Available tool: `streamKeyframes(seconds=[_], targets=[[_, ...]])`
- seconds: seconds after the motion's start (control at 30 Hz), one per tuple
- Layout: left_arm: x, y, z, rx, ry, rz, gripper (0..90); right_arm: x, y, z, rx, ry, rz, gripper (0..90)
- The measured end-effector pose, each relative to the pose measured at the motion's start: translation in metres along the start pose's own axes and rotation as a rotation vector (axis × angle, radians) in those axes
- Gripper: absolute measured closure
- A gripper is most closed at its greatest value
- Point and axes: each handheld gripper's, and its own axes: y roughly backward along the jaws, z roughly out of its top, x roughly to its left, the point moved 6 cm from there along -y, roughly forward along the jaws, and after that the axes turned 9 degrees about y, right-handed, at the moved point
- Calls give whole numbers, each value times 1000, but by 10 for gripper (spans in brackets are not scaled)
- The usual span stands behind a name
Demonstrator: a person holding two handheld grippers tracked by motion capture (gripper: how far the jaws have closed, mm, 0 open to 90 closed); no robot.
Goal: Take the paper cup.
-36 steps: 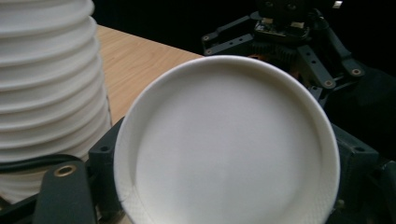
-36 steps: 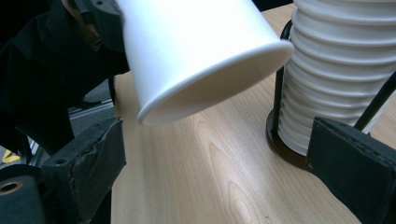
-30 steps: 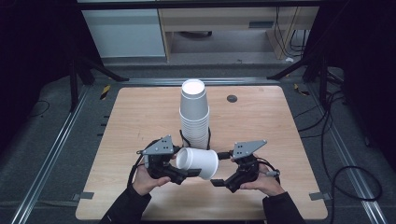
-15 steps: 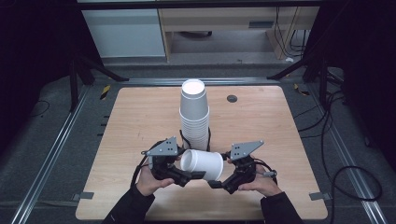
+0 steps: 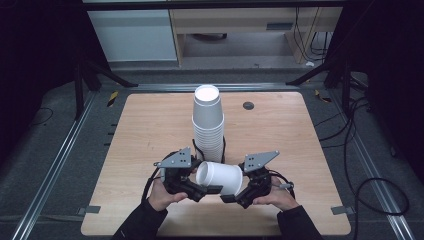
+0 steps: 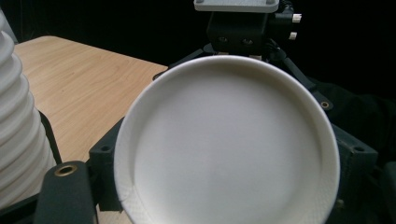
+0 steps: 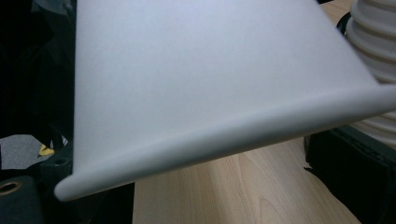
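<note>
Lying sideways between both grippers, the white paper cup (image 5: 220, 177) looks light and crushable; right gripper (image 5: 235, 196) clasps its base end, left gripper's (image 5: 209, 190) grip unclear.

We are wearing dark long sleeves (image 5: 295, 222). Each hand-held gripper, left (image 5: 200, 186) and right (image 5: 232, 192), is showing a black blocky body topped by a grey three-cornered plate (image 5: 175, 158) with small screws, brass-ringed holes in the black jaws, and black cables (image 5: 150, 181) trailing behind.
</note>
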Motion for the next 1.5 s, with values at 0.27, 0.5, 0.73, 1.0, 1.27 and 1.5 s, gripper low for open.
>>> streamKeyframes(seconds=[0.27,0.5,0.73,1.0,1.27,1.5], targets=[[-1,-1,-1,8,-11,1,199,1,0,1,-18,3,16,76],[-1,0,-2,11,-13,-3,204,2,-1,-1,-14,0,18,92],[-1,1,-3,13,-12,-2,209,1,-2,-1,-7,-3,17,104],[0,0,-4,20,-12,0,210,1,-2,-2,4,-4,16,109],[0,0,-4,28,-17,23,196,0,-2,-4,18,-12,15,106],[0,6,-2,23,-19,28,168,0,-3,-5,41,-10,15,105]])
